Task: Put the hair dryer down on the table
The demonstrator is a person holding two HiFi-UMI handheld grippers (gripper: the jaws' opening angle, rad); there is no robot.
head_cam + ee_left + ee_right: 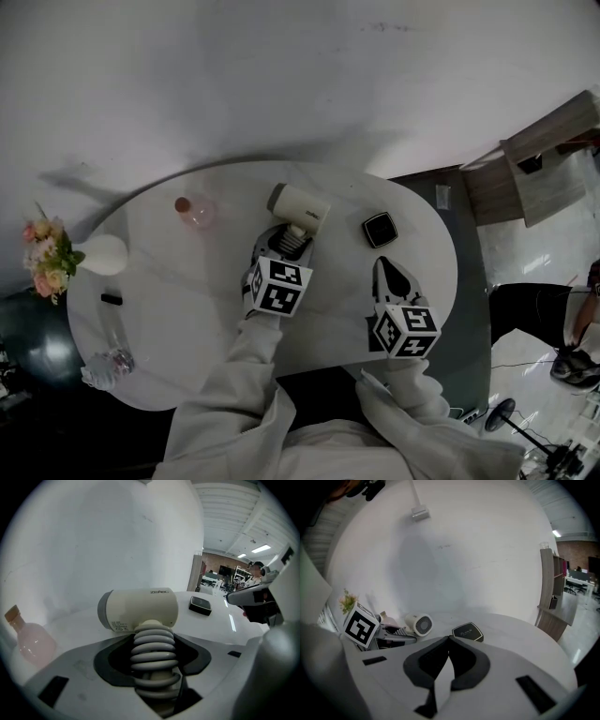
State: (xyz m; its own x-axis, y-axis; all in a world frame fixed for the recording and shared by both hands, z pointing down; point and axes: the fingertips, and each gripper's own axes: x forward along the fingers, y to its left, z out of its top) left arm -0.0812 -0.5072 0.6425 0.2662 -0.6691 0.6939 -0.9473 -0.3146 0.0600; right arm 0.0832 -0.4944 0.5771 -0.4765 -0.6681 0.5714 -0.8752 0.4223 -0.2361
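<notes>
Left gripper state: your left gripper (154,670) is clamped on the ribbed handle (153,651) of the hair dryer (138,609), with 1 jaw pressing each side of the handle.
Hair dryer position: the cream barrel lies crosswise just beyond the jaw tips of your left gripper, over the white table (187,309). The views do not show whether the barrel touches the tabletop.
Barrel orientation: the grey-banded end points to the left of your left gripper, and the grilled end faces your right gripper (449,640).
Right gripper state: its 2 jaws are together at the tips, with nothing between them.
Right gripper position: you hold it above the near part of the table, to the right of your left gripper and apart from it.
Black box (380,229): it lies flat on the table ahead of your right gripper, to the right of the barrel, and touches neither.
Pink bottle (195,211): it stands upright on the table, ahead and to the left of your left gripper, apart from the barrel.
Vase (103,255): it holds flowers (47,251) and stands far to the left of your left gripper, at the table's left edge.
</notes>
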